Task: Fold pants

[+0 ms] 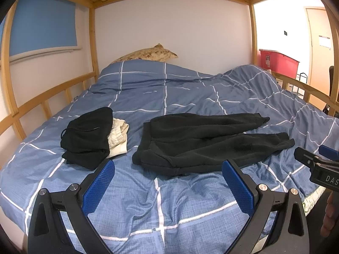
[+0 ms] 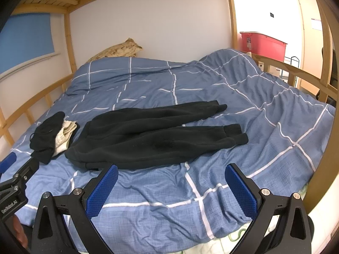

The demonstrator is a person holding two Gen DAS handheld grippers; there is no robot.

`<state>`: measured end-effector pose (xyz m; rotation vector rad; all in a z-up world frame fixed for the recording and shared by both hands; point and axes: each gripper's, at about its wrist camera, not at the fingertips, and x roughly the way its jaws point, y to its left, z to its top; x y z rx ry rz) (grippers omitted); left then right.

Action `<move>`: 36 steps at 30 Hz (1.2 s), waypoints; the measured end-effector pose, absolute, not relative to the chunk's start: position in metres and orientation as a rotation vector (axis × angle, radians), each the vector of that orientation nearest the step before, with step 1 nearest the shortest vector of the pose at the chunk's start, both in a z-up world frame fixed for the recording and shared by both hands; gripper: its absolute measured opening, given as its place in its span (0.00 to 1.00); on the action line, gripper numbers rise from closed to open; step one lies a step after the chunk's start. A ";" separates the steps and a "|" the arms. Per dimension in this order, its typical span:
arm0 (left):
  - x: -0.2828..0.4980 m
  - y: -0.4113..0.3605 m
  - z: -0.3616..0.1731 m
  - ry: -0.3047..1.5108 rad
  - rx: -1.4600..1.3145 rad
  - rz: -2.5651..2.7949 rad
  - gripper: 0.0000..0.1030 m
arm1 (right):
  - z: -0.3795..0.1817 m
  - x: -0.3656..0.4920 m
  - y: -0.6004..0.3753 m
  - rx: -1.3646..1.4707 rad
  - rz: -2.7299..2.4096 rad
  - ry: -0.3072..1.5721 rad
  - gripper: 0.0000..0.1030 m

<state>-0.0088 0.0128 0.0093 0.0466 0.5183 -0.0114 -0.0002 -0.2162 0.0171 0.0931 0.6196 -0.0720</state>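
Black pants (image 1: 203, 141) lie flat on the blue checked duvet (image 1: 169, 201), waistband to the left, both legs stretched to the right. They also show in the right wrist view (image 2: 152, 137). My left gripper (image 1: 168, 167) is open and empty, held just in front of the waistband edge. My right gripper (image 2: 171, 172) is open and empty, in front of the nearer leg. Part of the right gripper shows at the right edge of the left wrist view (image 1: 317, 165).
A pile of folded black and cream clothes (image 1: 91, 137) sits left of the pants. A patterned pillow (image 1: 148, 54) lies at the head of the bed. Wooden bunk rails (image 1: 42, 103) run along both sides. A red bin (image 1: 277, 62) stands beyond the right rail.
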 end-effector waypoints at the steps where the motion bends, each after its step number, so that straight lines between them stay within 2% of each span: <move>1: -0.009 0.013 0.009 0.517 0.046 -0.012 1.00 | 0.017 0.000 -0.216 0.094 -0.073 0.619 0.99; 23: 0.001 0.000 0.006 0.540 0.049 -0.046 1.00 | 0.011 0.003 -0.222 0.094 -0.079 0.621 0.99; 36: 0.045 -0.076 -0.010 0.487 0.022 -0.066 1.00 | -0.006 0.031 -0.292 0.092 -0.179 0.508 0.99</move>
